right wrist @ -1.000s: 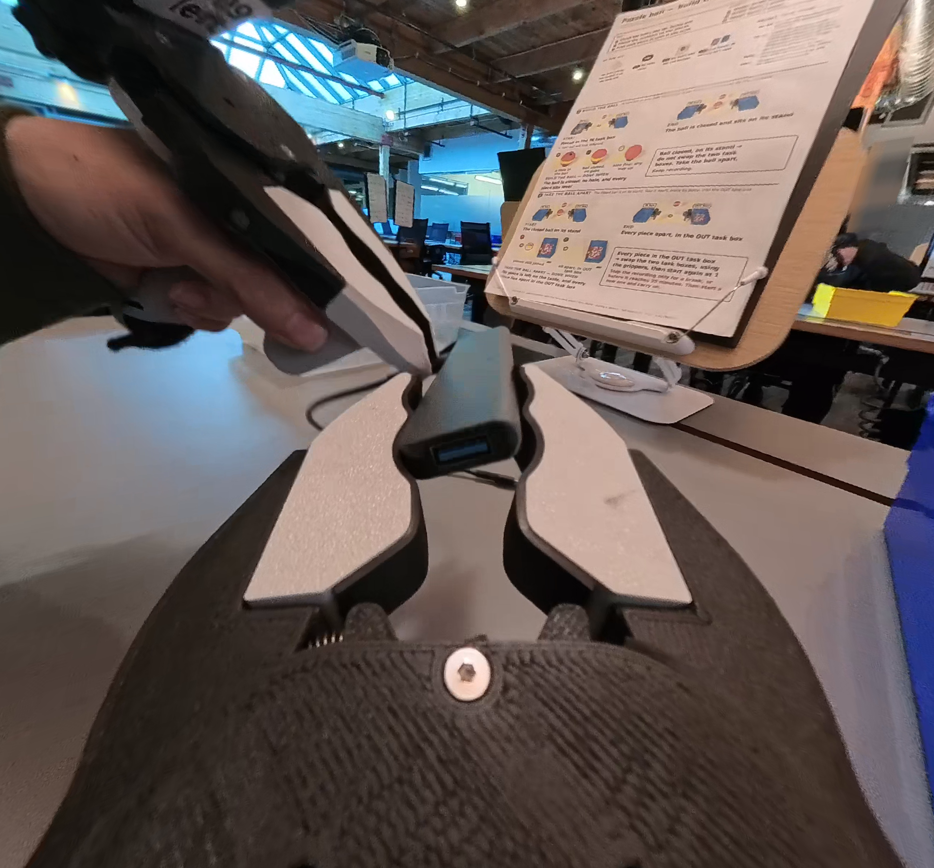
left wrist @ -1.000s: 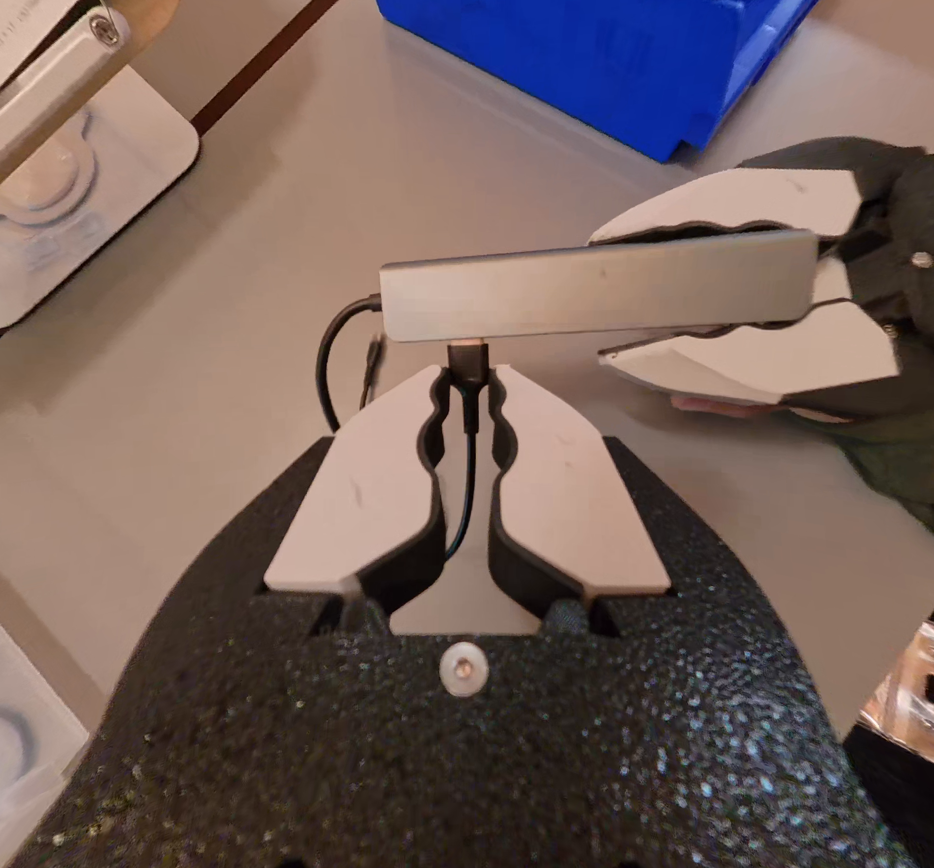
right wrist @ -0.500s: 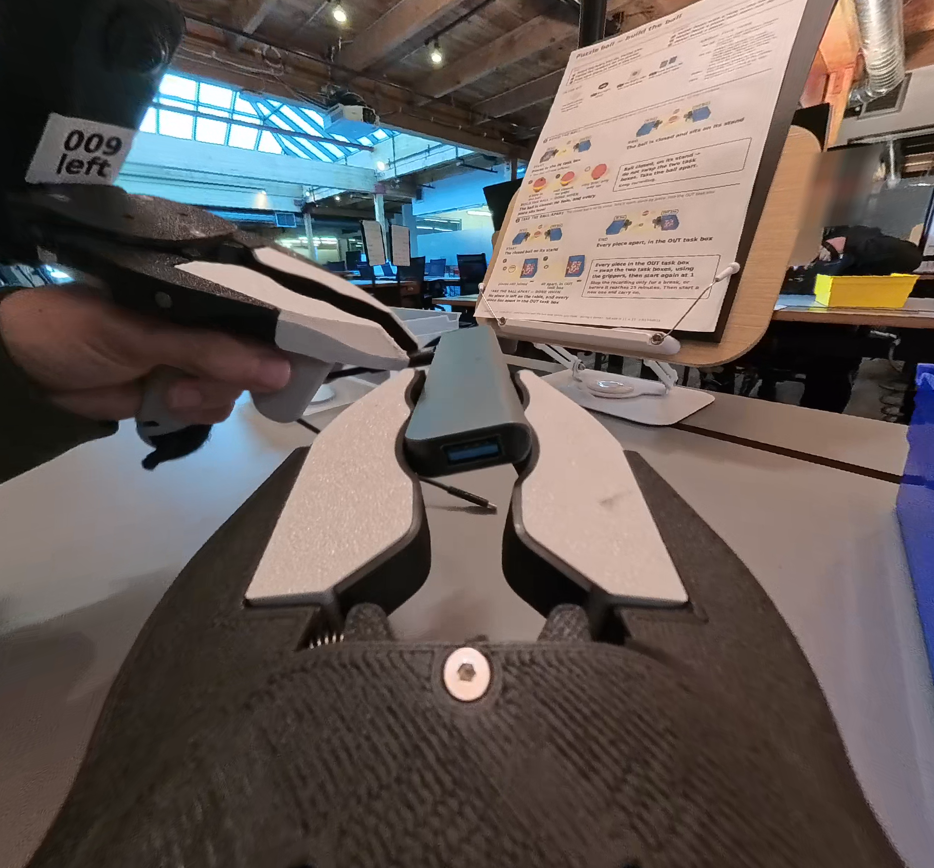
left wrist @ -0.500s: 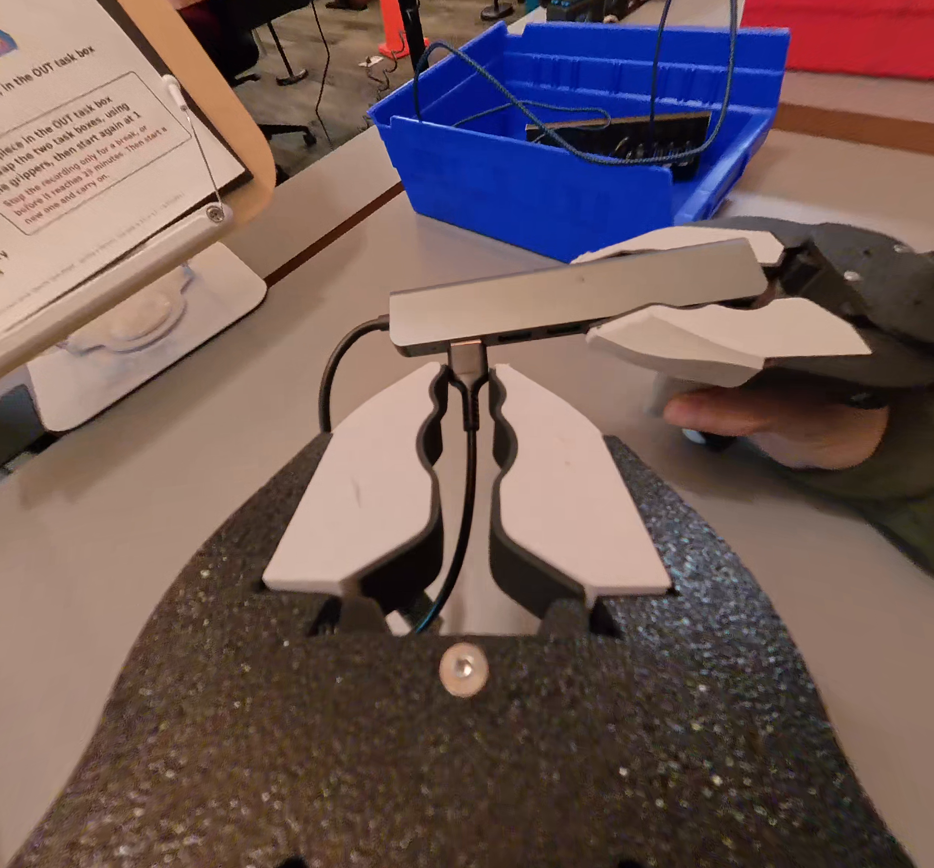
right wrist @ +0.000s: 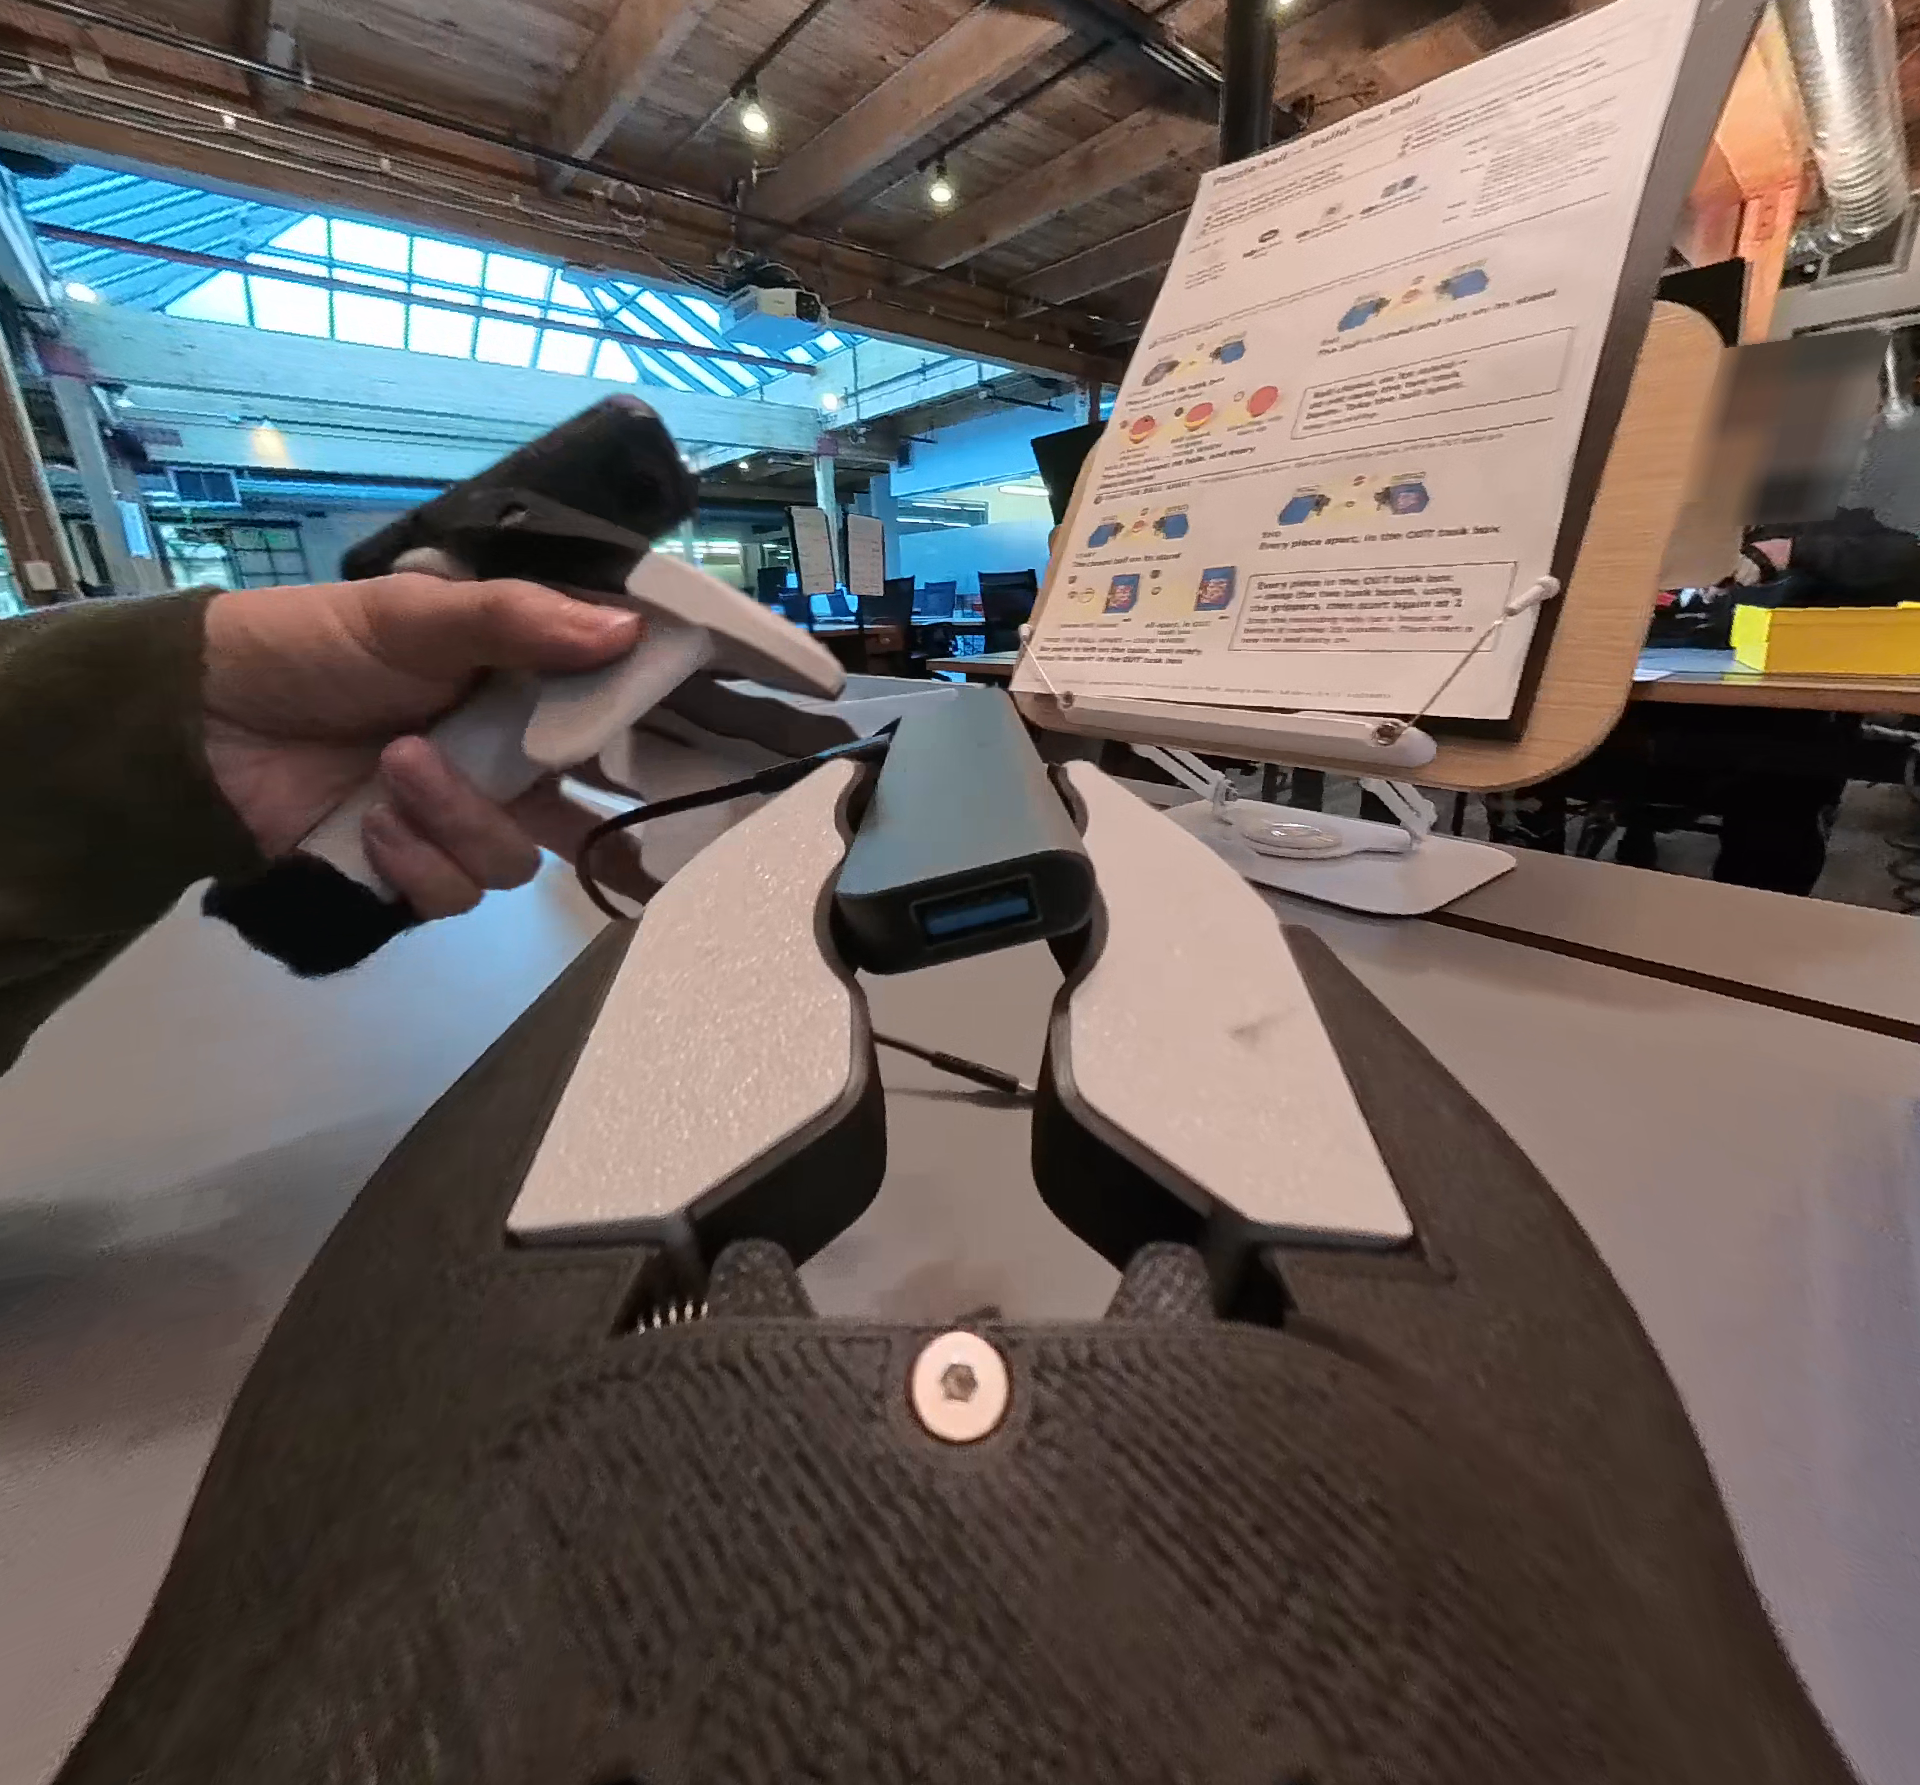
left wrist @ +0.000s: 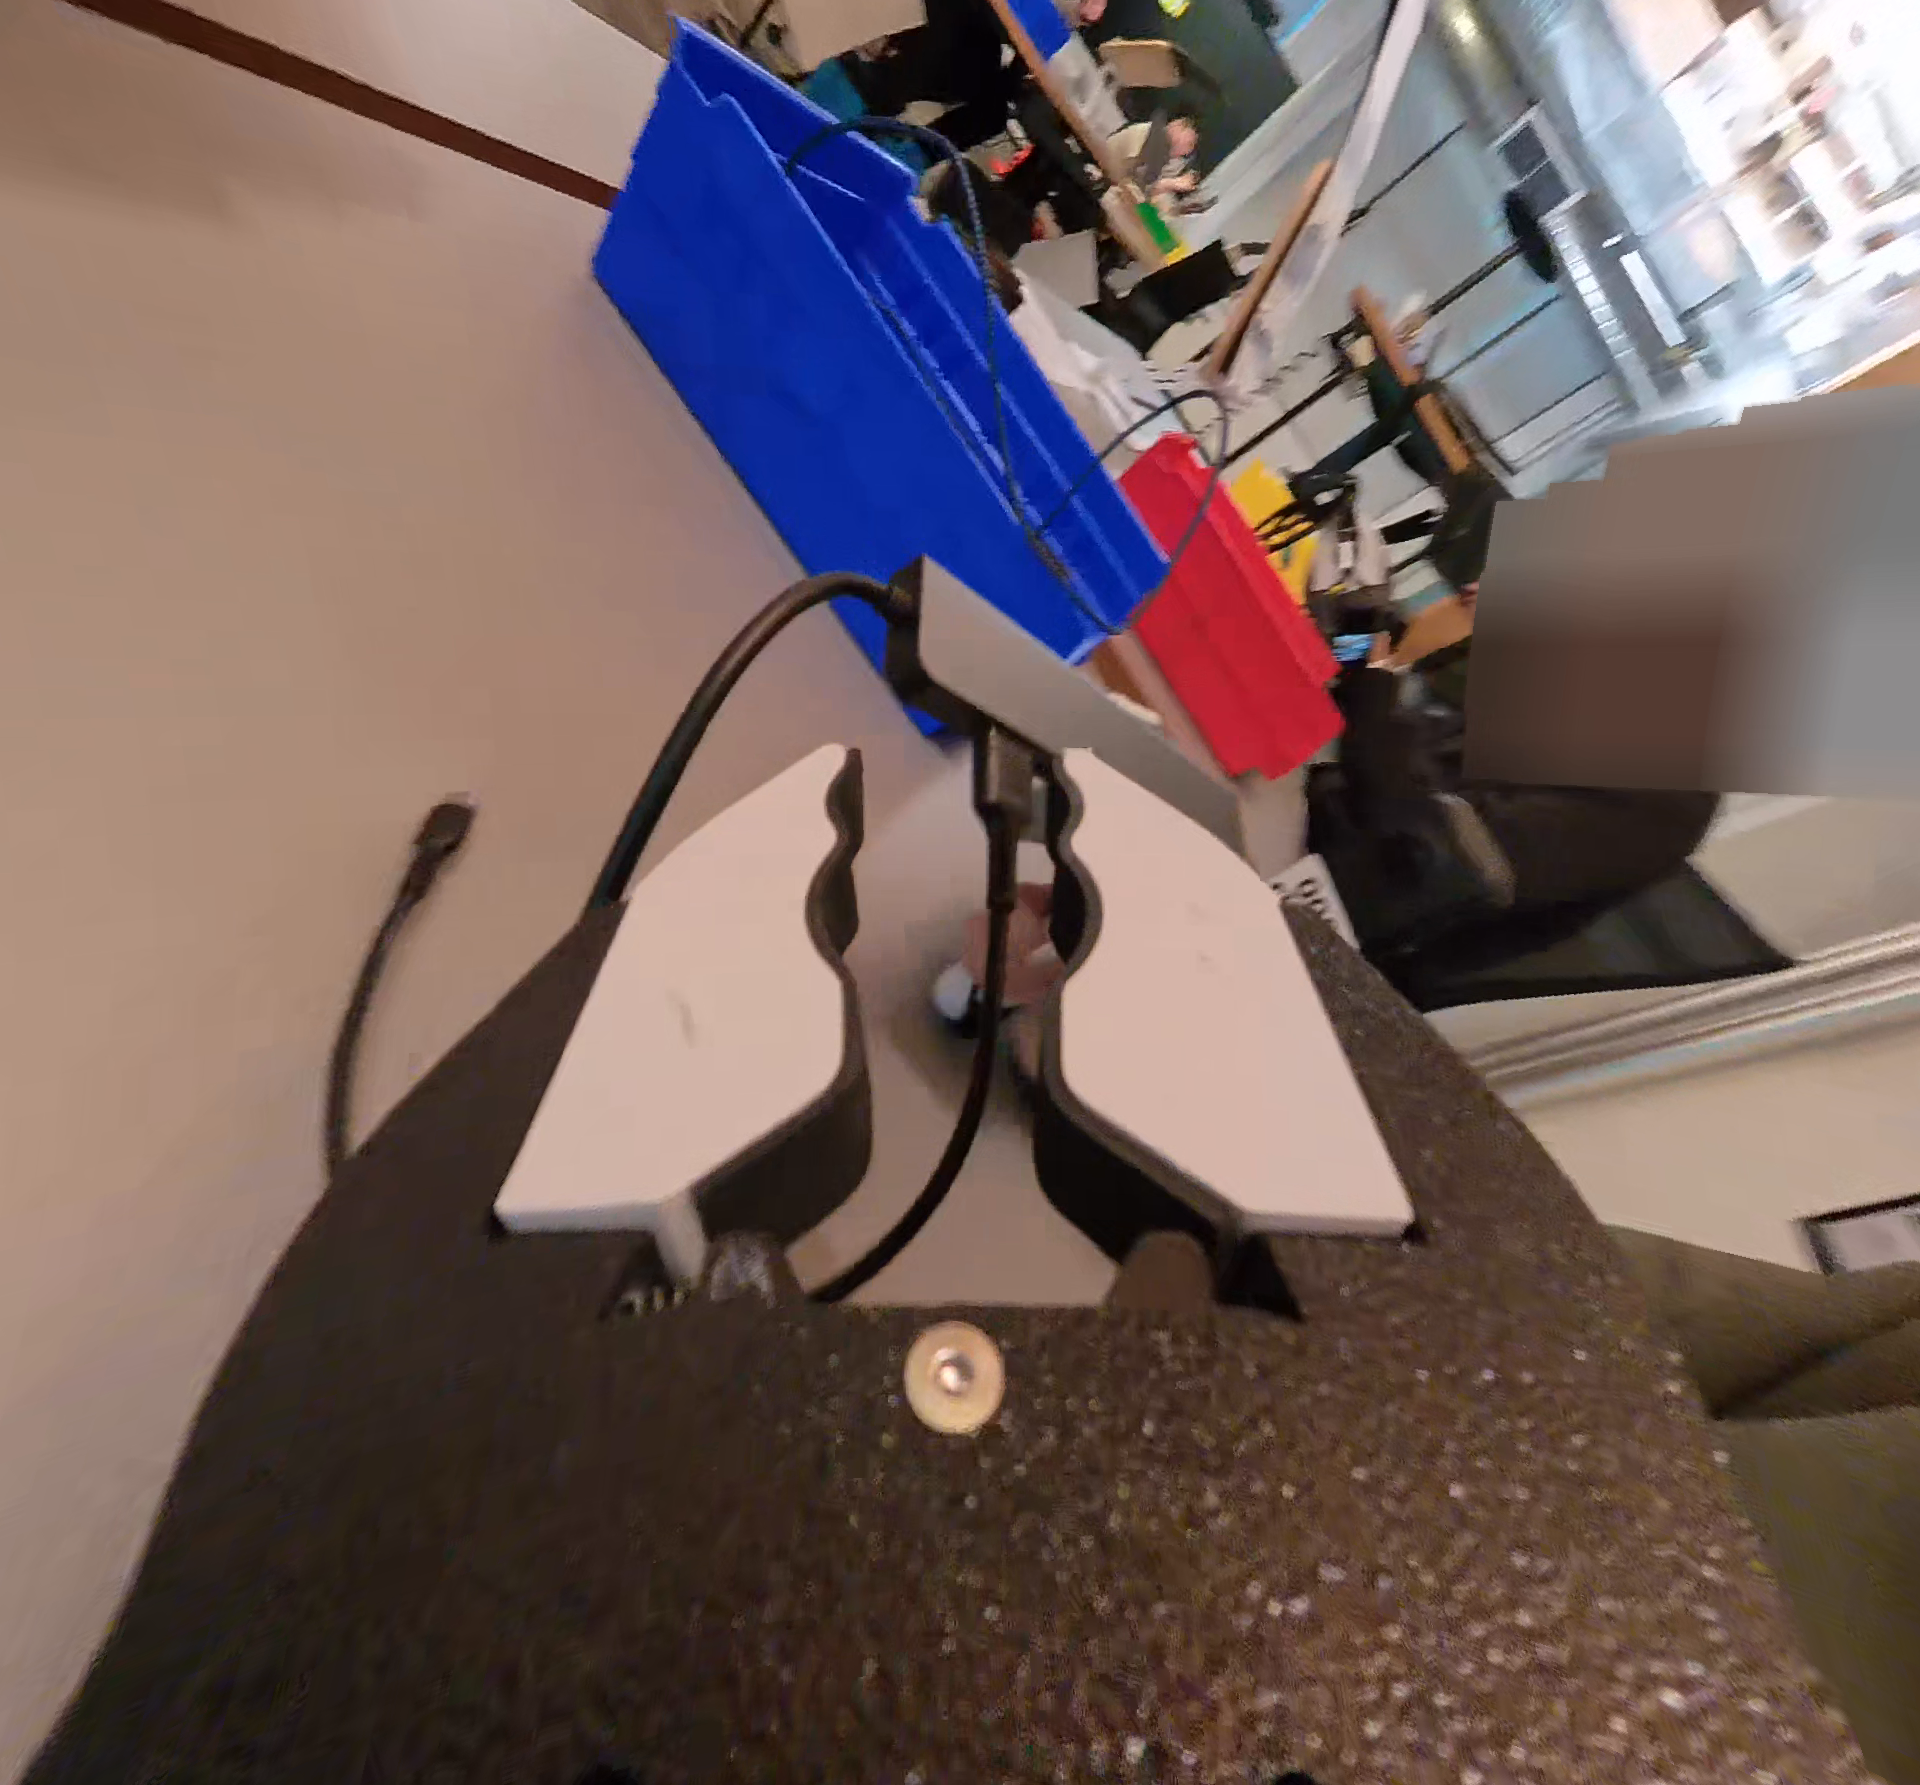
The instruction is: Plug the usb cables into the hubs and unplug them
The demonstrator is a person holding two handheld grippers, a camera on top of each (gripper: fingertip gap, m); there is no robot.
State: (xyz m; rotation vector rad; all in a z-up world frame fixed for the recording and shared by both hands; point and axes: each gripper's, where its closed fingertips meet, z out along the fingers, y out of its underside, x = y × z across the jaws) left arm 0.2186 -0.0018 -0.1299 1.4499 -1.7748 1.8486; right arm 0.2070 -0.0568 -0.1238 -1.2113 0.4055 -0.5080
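My right gripper (right wrist: 961, 769) is shut on a grey USB hub (right wrist: 956, 842) and holds it above the table, with its blue end port facing the camera. In the left wrist view the hub (left wrist: 1023, 686) crosses just beyond my left gripper (left wrist: 956, 769), which is open. A black USB plug (left wrist: 1003, 779) sits in the hub's side port, close to the right fingertip. Its cable (left wrist: 977, 1060) hangs down between the fingers. The hub's own black lead (left wrist: 707, 717) curves down to the table and its loose connector (left wrist: 447, 821) lies there. My left gripper also shows in the right wrist view (right wrist: 790, 675).
A blue bin (left wrist: 831, 364) holding cables and a red bin (left wrist: 1226, 613) stand beyond the hub. An instruction sheet on a wooden stand (right wrist: 1351, 447) is at the table's back right. A yellow bin (right wrist: 1818, 634) sits on a farther table. The table (right wrist: 1558, 1060) is grey. One gripper's finger ends stand about 7 centimeters off the other's.
My left gripper has opened off the USB plug and rolled to one side, so its view has swung. The plug stays in the hub. My right gripper keeps its hold.
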